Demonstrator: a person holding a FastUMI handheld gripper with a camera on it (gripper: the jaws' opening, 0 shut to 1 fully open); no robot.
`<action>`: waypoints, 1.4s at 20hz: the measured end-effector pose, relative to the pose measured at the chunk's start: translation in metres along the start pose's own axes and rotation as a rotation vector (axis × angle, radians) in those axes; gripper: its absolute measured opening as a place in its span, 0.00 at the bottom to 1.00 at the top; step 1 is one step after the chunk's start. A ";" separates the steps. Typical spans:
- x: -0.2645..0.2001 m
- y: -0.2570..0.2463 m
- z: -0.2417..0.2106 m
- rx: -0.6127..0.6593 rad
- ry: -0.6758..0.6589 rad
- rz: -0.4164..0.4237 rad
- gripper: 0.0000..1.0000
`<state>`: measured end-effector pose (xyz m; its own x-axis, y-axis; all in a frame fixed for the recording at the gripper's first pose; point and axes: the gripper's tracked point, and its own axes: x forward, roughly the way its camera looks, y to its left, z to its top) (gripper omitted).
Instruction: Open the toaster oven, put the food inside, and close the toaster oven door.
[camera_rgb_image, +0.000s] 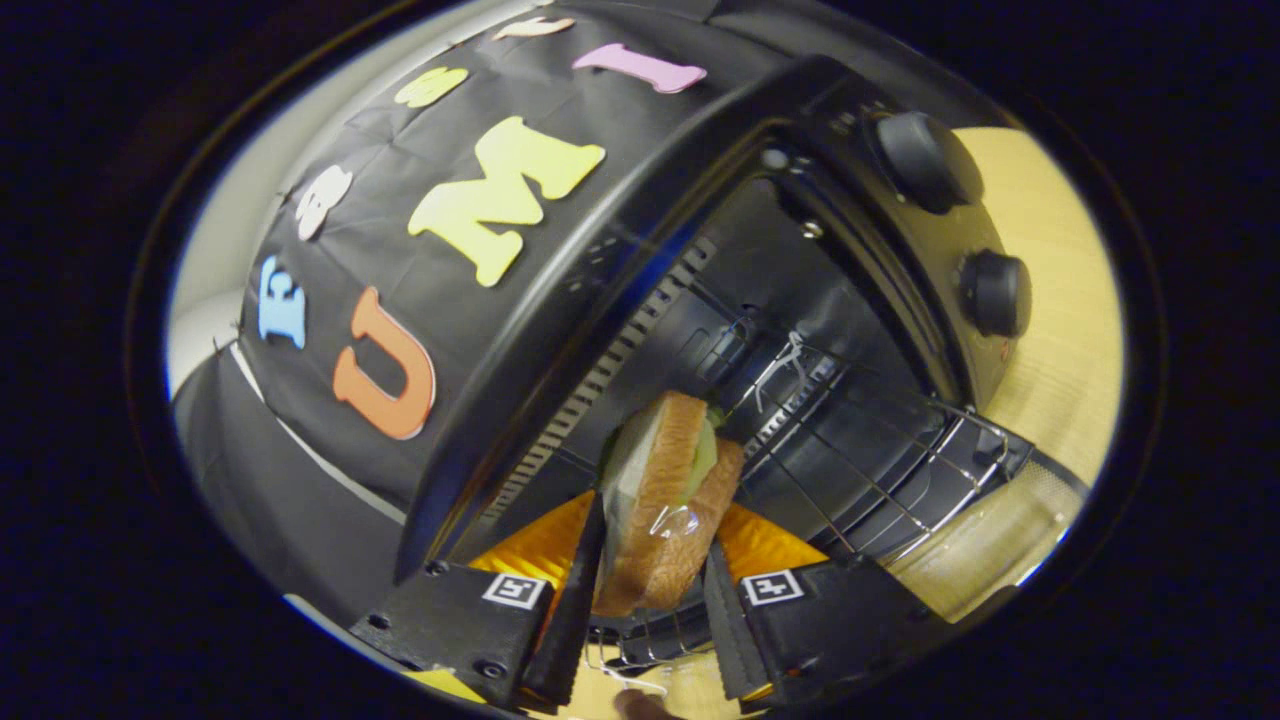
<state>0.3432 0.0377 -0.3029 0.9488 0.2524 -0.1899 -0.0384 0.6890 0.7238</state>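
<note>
A black toaster oven (620, 260) stands open just ahead of me, strongly tilted in my view. Its wire rack (870, 450) shows inside the dark cavity, and its glass door (990, 540) hangs down in front of the rack. A wrapped sandwich (665, 500) of brown bread with green filling is clamped between my fingers. My gripper (650, 600) is shut on it, holding it at the oven's mouth, over the rack's near edge. The sandwich's lower end is hidden behind the fingers.
Two round black knobs (925, 160) (995, 292) sit on the oven's control panel beside the cavity. A light wooden tabletop (1050, 300) lies under and beyond the oven. Black cloth wall (330, 480) hangs on the oven's other side.
</note>
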 end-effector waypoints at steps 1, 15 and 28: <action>-0.003 -0.006 0.005 -0.106 -0.023 -0.050 0.59; -0.074 -0.015 0.040 -0.527 -0.009 -0.124 1.00; -0.184 -0.034 -0.030 -0.841 -0.034 -0.151 1.00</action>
<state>0.1608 -0.0117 -0.3131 0.9709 0.1057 -0.2150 -0.1177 0.9921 -0.0437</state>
